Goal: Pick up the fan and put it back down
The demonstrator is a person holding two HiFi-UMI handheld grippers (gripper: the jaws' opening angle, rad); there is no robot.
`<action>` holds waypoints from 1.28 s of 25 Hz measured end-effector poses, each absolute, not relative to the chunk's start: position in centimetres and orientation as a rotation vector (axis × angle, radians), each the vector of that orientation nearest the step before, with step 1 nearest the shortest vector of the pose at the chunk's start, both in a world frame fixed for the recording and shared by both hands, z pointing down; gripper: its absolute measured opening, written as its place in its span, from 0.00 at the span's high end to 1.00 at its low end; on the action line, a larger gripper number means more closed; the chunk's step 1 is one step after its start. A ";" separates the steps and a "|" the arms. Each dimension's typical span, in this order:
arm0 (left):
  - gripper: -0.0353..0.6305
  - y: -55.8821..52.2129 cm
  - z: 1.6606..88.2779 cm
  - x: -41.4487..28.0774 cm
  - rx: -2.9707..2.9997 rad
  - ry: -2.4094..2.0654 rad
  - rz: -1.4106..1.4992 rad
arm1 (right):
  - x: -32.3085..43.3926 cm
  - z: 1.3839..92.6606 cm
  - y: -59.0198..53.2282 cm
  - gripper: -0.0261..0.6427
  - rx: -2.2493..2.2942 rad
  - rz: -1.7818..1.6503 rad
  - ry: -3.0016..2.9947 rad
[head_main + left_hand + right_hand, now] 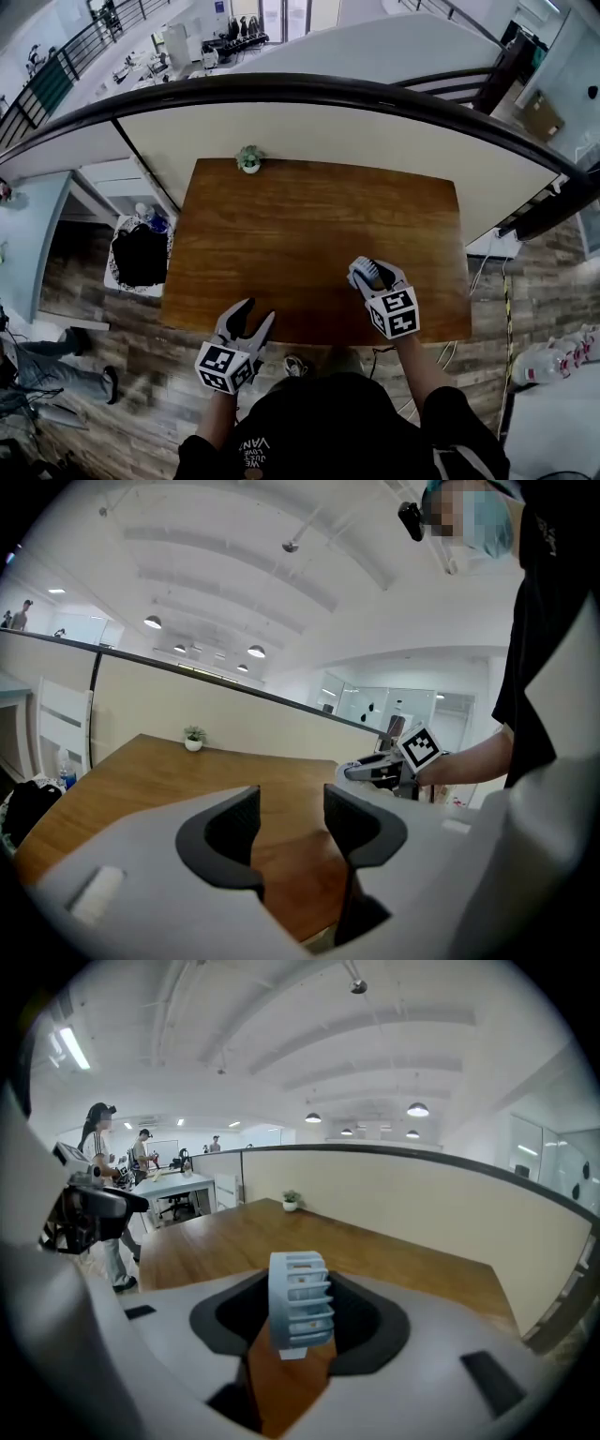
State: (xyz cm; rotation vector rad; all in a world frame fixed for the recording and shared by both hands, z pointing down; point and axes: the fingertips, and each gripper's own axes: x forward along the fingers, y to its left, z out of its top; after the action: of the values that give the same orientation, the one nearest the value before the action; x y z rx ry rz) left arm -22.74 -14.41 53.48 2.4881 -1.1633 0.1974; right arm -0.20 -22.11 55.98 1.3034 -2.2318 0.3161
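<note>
A small pale fan (372, 271) with a slatted round housing sits between the jaws of my right gripper (367, 277), above the near right part of the wooden table (309, 216). In the right gripper view the fan (300, 1299) stands upright and both dark pads close against its sides, so my right gripper (298, 1321) is shut on it. My left gripper (259, 315) hovers at the table's near left edge. Its jaws stand apart with nothing between them in the left gripper view (292, 822), which also shows the right gripper (380, 772) across the table.
A little potted plant (249, 159) stands at the table's far edge against a cream partition (328, 127). A black bag (141, 255) rests on a white stand left of the table. People stand at desks far off (98, 1138).
</note>
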 end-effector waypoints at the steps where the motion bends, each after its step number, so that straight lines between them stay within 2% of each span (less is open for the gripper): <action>1: 0.65 -14.7 53.5 -22.9 2.493 -1.155 0.198 | -0.5 55.6 -22.5 0.68 1.310 0.306 -2.237; 15: 0.65 -19.3 55.0 -24.1 2.436 -1.183 0.146 | -4.4 50.9 -33.4 0.68 1.238 0.146 -2.311; 32: 0.65 -27.1 57.5 -26.4 2.321 -1.296 0.156 | -8.8 52.3 -46.5 0.68 1.061 0.095 -2.360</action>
State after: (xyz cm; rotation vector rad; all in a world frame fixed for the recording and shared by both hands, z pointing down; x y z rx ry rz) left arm -26.42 -27.12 57.50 2.3214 -1.2962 0.1564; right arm -8.75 -46.46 52.34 1.0612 -2.3601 0.0948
